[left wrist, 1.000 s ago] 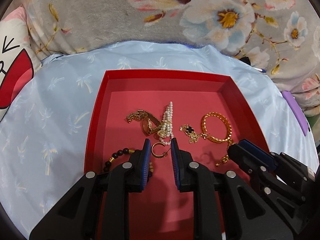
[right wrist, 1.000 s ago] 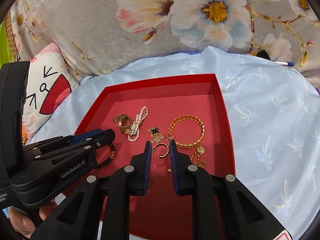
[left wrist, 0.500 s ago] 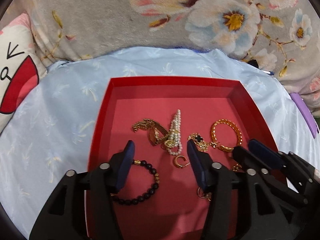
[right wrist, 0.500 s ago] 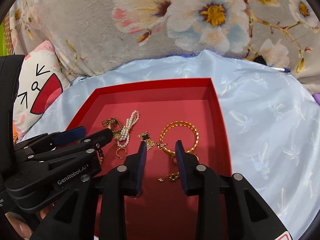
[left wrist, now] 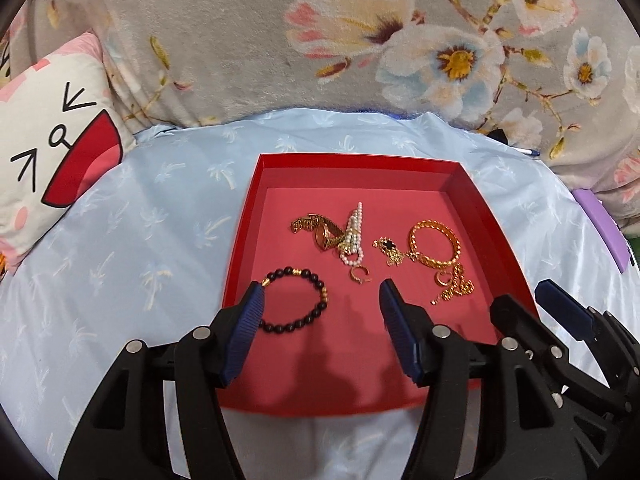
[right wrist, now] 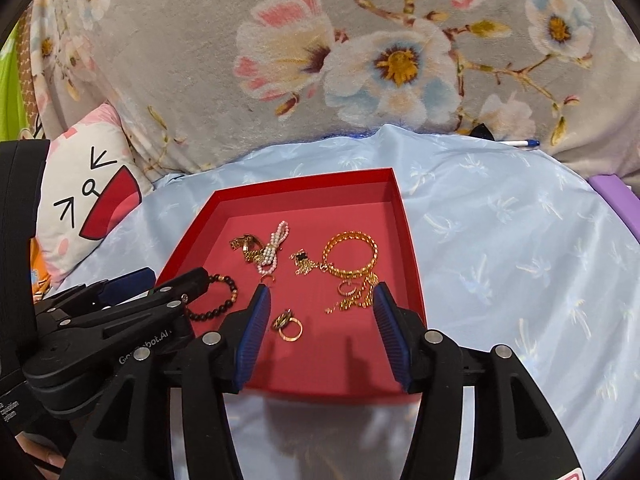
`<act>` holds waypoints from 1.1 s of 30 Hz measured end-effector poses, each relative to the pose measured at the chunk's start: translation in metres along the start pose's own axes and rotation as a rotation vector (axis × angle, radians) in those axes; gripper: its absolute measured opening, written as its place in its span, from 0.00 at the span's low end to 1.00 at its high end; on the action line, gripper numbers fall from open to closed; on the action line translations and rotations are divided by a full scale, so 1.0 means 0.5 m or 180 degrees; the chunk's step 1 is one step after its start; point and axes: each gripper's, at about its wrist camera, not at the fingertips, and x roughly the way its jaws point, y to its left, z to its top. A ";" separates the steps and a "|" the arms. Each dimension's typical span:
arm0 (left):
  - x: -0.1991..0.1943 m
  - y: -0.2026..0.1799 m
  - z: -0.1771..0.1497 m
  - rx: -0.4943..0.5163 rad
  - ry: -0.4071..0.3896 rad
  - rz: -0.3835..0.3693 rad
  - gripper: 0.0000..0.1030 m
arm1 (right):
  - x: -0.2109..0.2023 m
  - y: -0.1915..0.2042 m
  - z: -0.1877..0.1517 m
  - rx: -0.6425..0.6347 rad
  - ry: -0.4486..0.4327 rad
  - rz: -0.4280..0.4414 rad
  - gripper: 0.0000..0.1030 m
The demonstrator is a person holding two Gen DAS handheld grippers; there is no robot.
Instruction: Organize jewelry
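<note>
A red tray [left wrist: 352,162] [right wrist: 412,264] on a light blue cloth holds the jewelry. In it lie a dark bead bracelet [left wrist: 298,300] [right wrist: 218,300], a gold watch-like piece [left wrist: 316,230], a pearl strand [left wrist: 354,236] [right wrist: 274,246], a small gold hoop [left wrist: 360,274], a black-and-gold charm [left wrist: 390,250], a gold bangle [left wrist: 436,244] [right wrist: 352,254], a gold chain [left wrist: 454,286] [right wrist: 354,296] and gold rings [right wrist: 289,326]. My left gripper [left wrist: 320,300] is open and empty above the tray's near half. My right gripper [right wrist: 320,300] is open and empty above the rings.
A grey floral blanket [left wrist: 360,40] rises behind the cloth. A cat-face pillow [left wrist: 52,152] lies at the left. A purple object [left wrist: 600,228] sits at the right edge, and a pen [right wrist: 518,143] lies at the back right.
Both grippers opened and pulled back and up from the tray. The left let go of the small gold hoop; the right opened, and rings now lie below it.
</note>
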 end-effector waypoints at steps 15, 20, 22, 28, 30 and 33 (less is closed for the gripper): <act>-0.105 0.008 -0.095 -0.0101 -0.0113 0.0074 0.59 | -0.122 0.035 -0.076 -0.0072 -0.0111 -0.0179 0.55; -0.105 0.015 -0.116 -0.0121 -0.0126 0.0114 0.60 | -0.123 0.037 -0.098 -0.0051 -0.0124 -0.0207 0.57; -0.098 0.018 -0.123 -0.0144 -0.0107 0.0116 0.60 | -0.118 0.036 -0.104 -0.0045 -0.0117 -0.0220 0.58; -0.071 0.019 -0.138 -0.0167 -0.0064 0.0116 0.60 | -0.098 0.031 -0.115 -0.0073 -0.0115 -0.0313 0.64; -0.064 0.022 -0.141 -0.0181 -0.0068 0.0112 0.62 | -0.091 0.024 -0.119 -0.0043 -0.0111 -0.0310 0.67; -0.056 0.023 -0.145 -0.0178 -0.0080 0.0140 0.65 | -0.080 0.021 -0.125 -0.0050 -0.0098 -0.0327 0.70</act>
